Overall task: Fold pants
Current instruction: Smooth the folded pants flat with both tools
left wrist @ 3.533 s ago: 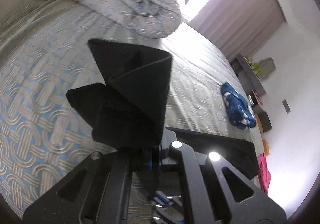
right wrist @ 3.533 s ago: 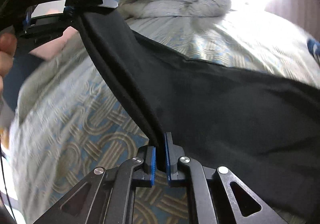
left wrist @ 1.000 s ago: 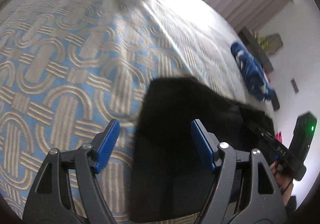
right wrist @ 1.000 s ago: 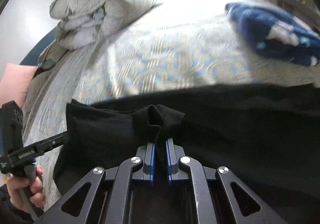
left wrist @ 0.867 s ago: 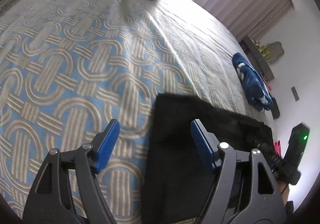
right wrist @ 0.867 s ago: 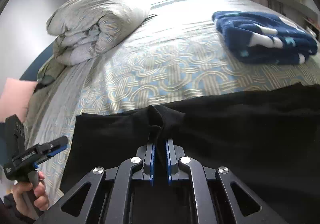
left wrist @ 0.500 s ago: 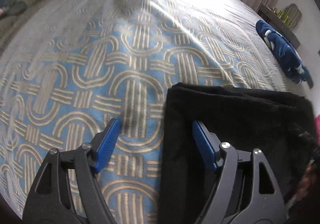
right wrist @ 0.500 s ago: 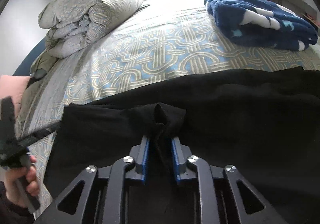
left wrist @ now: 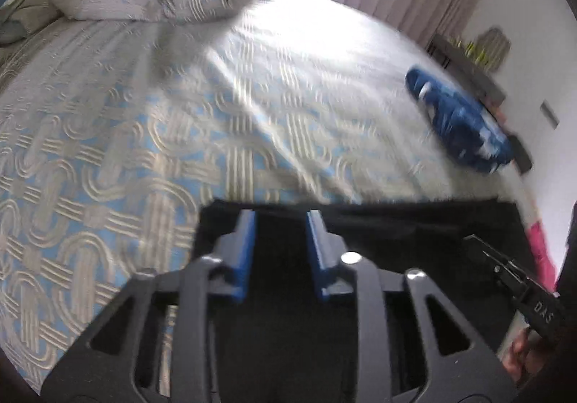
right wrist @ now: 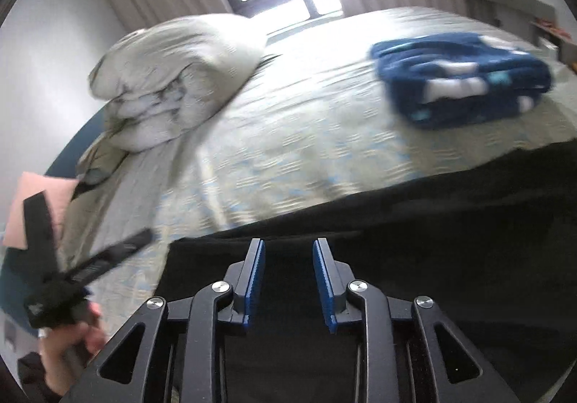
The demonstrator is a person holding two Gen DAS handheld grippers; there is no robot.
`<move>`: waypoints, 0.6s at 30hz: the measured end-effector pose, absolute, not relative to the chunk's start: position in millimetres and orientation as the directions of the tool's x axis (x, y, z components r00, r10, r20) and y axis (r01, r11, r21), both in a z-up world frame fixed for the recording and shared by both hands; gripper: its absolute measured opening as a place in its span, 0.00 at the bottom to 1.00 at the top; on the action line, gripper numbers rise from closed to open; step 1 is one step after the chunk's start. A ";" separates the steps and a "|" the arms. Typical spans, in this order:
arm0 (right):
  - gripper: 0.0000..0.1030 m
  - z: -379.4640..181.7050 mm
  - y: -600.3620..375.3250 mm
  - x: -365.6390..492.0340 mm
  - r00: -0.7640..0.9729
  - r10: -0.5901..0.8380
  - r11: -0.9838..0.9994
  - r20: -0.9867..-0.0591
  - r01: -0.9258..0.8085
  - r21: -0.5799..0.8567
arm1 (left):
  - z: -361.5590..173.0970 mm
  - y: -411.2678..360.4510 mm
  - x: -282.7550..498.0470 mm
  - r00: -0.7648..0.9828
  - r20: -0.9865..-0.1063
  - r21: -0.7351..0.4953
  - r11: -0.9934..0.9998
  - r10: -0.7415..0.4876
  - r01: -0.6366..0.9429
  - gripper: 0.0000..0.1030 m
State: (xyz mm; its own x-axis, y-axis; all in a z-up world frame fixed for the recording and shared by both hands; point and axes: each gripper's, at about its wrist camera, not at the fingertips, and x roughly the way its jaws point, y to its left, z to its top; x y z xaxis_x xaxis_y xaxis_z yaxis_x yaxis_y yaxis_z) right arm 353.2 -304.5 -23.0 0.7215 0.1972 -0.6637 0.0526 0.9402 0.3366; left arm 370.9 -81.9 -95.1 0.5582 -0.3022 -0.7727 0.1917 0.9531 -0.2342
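The black pants point(left wrist: 414, 222) lie flat in a folded strip along the near edge of the bed point(left wrist: 108, 150). My left gripper point(left wrist: 281, 222) hangs over their left end; its jaws are closing, a gap still shows between the blue pads, and no cloth is pinched there. My right gripper point(right wrist: 288, 251) stands open over the pants point(right wrist: 450, 222) further along, with nothing between its fingers. Each view catches the other tool: the right gripper point(left wrist: 505, 269) at the right edge, the left gripper point(right wrist: 108, 255) at the left, held by a hand point(right wrist: 68, 341).
A rolled duvet point(right wrist: 173, 78) is heaped at the head of the bed. A folded blue and white cloth point(right wrist: 461, 78) lies on the far right of the bedspread. Something pink point(left wrist: 537, 244) shows past the bed's right edge, with curtains and a shelf beyond.
My right gripper let go of the pinched bunch of black cloth, which now lies flat. My left gripper's jaws narrowed and shifted over the pants' end.
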 end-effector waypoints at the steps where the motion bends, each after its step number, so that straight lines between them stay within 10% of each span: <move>1: 0.13 -29.9 -295.2 359.9 0.703 0.204 0.944 -0.681 0.043 0.327 | -104.9 -86.3 371.6 0.546 -0.791 -0.207 0.961 -0.276 0.186 0.26; 10: 0.00 -73.6 -310.0 356.9 0.661 0.118 0.962 -0.741 0.109 0.251 | -110.1 -77.2 375.0 0.574 -0.814 -0.041 0.995 -0.085 0.090 0.43; 18: 0.06 -36.2 -286.9 289.7 0.729 0.090 0.962 -0.678 0.113 0.250 | -88.2 -40.9 321.7 0.628 -0.757 -0.190 0.980 -0.183 0.057 0.45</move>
